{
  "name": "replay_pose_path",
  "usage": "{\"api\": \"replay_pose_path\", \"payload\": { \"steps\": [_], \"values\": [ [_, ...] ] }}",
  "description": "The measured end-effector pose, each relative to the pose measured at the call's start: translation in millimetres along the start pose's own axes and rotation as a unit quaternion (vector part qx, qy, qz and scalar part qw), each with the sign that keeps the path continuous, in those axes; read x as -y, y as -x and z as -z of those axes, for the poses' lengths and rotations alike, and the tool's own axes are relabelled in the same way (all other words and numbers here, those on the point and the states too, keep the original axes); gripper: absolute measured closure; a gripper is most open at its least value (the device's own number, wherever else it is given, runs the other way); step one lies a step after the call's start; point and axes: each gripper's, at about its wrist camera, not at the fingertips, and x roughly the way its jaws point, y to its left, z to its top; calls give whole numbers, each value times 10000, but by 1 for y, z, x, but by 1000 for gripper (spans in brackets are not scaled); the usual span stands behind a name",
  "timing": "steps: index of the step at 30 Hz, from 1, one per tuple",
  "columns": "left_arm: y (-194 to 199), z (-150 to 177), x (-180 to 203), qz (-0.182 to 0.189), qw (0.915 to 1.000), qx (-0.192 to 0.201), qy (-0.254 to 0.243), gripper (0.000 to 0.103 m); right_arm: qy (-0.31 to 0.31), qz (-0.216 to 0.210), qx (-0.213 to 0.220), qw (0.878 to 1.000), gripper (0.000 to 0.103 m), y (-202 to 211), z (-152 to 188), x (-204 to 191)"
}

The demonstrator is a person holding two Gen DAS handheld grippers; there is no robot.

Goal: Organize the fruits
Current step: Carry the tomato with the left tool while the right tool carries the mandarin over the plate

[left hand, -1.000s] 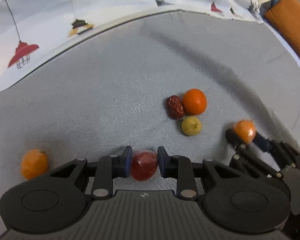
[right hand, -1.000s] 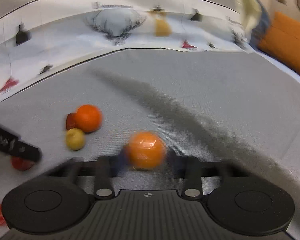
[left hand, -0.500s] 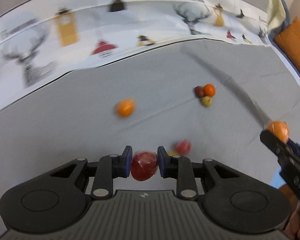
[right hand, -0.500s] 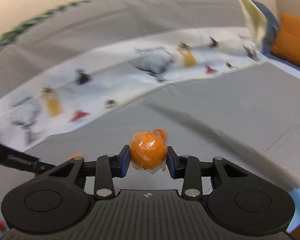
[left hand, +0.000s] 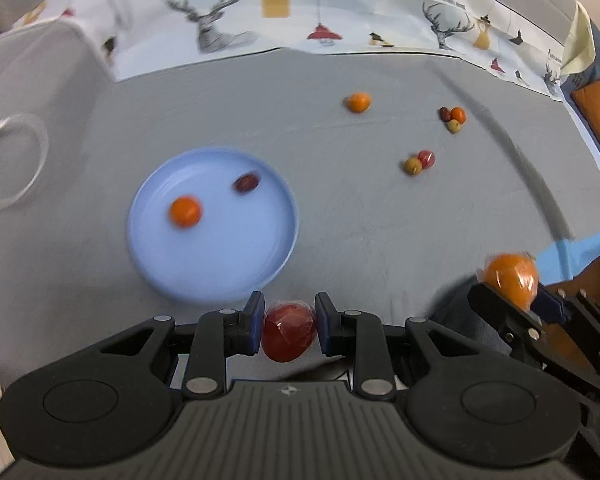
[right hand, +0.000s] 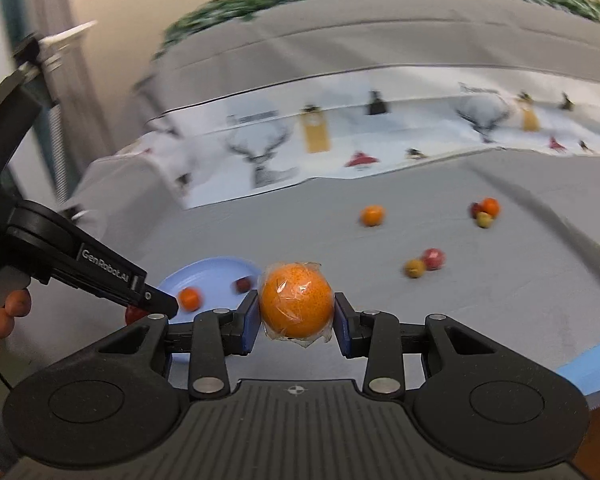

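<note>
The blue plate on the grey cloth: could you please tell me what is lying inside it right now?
Inside the blue plate lie one small orange fruit and one dark red fruit, apart from each other. In the right wrist view the plate's near side is covered by the gripper.

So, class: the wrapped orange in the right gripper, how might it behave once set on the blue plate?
The wrapped orange is round, so it will probably roll on the blue plate. Its glossy film looks slippery, so it may slide in the right gripper. The plate's raised rim should likely stop it.
</note>
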Motion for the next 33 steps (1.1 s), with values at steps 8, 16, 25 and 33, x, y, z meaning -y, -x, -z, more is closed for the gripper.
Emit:
{"api": "replay_pose_path", "payload": {
  "steps": [8, 16, 25, 33],
  "values": [
    [37, 48, -25, 106, 9994, 218, 231, 73, 627, -193, 201, 9976, 64, 26, 8, -52],
    [58, 66, -33, 186, 9980, 477, 360, 73, 899, -244, 340, 9951, 64, 39, 11, -75],
    [66, 72, -35, 219, 9971, 617, 384, 73, 921, -209, 383, 9948, 64, 43, 12, -78],
    [63, 70, -36, 192, 9972, 600, 399, 73, 907, -221, 335, 9951, 64, 40, 12, -76]
  ]
}}
